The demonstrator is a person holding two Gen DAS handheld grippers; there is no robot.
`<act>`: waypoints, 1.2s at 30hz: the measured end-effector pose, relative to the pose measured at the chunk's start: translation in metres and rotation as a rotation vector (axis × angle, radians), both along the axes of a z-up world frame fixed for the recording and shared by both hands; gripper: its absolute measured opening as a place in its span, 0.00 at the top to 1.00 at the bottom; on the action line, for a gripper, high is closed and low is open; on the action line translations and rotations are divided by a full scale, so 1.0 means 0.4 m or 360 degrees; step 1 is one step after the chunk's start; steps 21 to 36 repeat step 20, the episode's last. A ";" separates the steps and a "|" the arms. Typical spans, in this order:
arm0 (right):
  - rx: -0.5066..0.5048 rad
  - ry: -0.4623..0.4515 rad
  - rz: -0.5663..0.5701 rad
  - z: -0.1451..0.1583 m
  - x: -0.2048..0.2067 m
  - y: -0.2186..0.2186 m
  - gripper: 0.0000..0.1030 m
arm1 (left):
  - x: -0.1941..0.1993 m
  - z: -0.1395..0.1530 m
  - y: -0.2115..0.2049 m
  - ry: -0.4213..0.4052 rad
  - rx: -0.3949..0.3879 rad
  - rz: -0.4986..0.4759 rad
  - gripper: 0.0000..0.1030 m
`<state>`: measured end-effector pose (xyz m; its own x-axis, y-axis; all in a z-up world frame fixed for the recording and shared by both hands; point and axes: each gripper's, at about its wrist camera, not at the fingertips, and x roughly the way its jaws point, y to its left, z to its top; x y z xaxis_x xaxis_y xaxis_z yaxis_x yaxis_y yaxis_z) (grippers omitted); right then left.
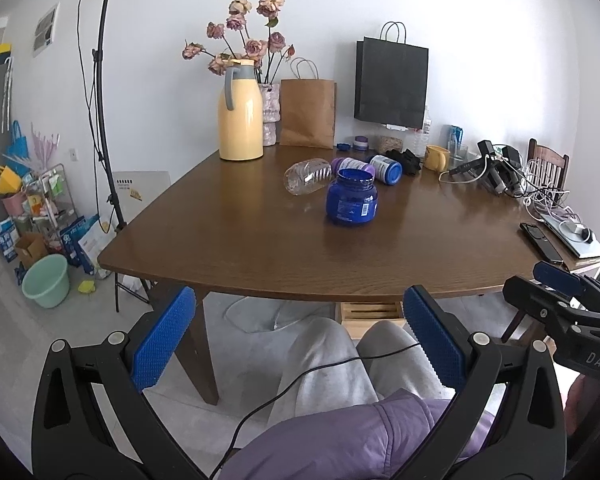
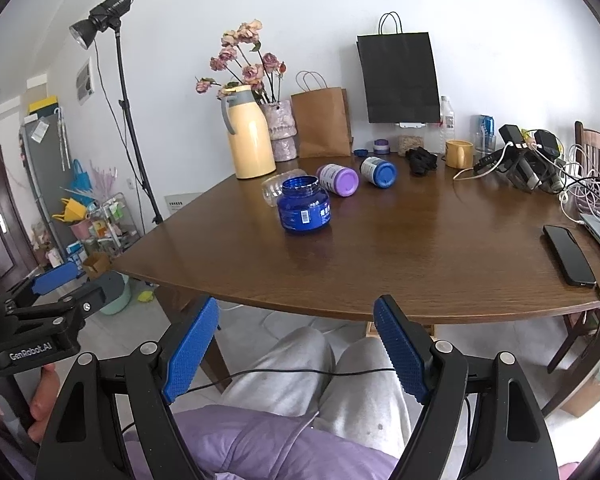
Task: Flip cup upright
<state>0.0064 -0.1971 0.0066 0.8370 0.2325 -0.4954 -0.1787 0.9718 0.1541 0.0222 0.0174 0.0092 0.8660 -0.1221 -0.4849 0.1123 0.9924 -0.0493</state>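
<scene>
The blue jar [image 1: 352, 197] stands upright with its mouth open on the wooden table [image 1: 236, 240], well beyond both grippers at about 12 o'clock. The left gripper [image 1: 300, 336] and right gripper [image 2: 296, 344] hang wide open, empty, over the person's lap.

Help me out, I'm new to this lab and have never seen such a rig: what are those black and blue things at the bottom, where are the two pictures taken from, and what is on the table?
They are two hand-held grippers, one per hand of a seated person; each carries a camera looking along its blue-padded jaws. One picture comes from the left gripper, the other from the right gripper. Both stand open and hold nothing, short of the wooden table. On it a blue jar stands upright, mouth open. Behind it lie a clear bottle, a purple-capped jar and a blue-capped jar, all on their sides. Further back are a yellow jug, paper bags and a yellow mug.
</scene>
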 end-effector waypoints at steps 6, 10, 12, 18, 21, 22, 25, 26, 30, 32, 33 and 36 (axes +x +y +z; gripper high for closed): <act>-0.0030 -0.0021 0.0018 0.000 -0.006 0.011 0.19 | 0.003 0.001 -0.001 -0.0016 0.0016 0.0013 0.00; -0.0042 -0.0023 0.0016 0.008 0.011 0.004 0.19 | 0.017 0.004 -0.002 -0.0029 0.0030 -0.0001 0.00; -0.0039 -0.0031 -0.0002 0.011 0.016 -0.001 0.19 | 0.016 0.006 0.006 -0.0048 -0.0001 0.0002 0.00; -0.0021 -0.0010 -0.0012 0.001 0.021 -0.008 0.19 | 0.035 -0.014 0.002 0.0070 -0.0009 -0.0040 0.00; -0.0025 -0.0008 -0.0006 -0.002 0.019 -0.005 0.19 | 0.031 -0.021 0.000 0.0054 -0.0033 -0.0040 0.00; -0.0025 -0.0008 -0.0006 -0.002 0.019 -0.005 0.19 | 0.031 -0.021 0.000 0.0054 -0.0033 -0.0040 0.00; -0.0025 -0.0008 -0.0006 -0.002 0.019 -0.005 0.19 | 0.031 -0.021 0.000 0.0054 -0.0033 -0.0040 0.00; -0.0025 -0.0008 -0.0006 -0.002 0.019 -0.005 0.19 | 0.031 -0.021 0.000 0.0054 -0.0033 -0.0040 0.00; -0.0025 -0.0008 -0.0006 -0.002 0.019 -0.005 0.19 | 0.031 -0.021 0.000 0.0054 -0.0033 -0.0040 0.00; -0.0025 -0.0008 -0.0006 -0.002 0.019 -0.005 0.19 | 0.031 -0.021 0.000 0.0054 -0.0033 -0.0040 0.00; -0.0025 -0.0008 -0.0006 -0.002 0.019 -0.005 0.19 | 0.031 -0.021 0.000 0.0054 -0.0033 -0.0040 0.00; -0.0025 -0.0008 -0.0006 -0.002 0.019 -0.005 0.19 | 0.031 -0.021 0.000 0.0054 -0.0033 -0.0040 0.00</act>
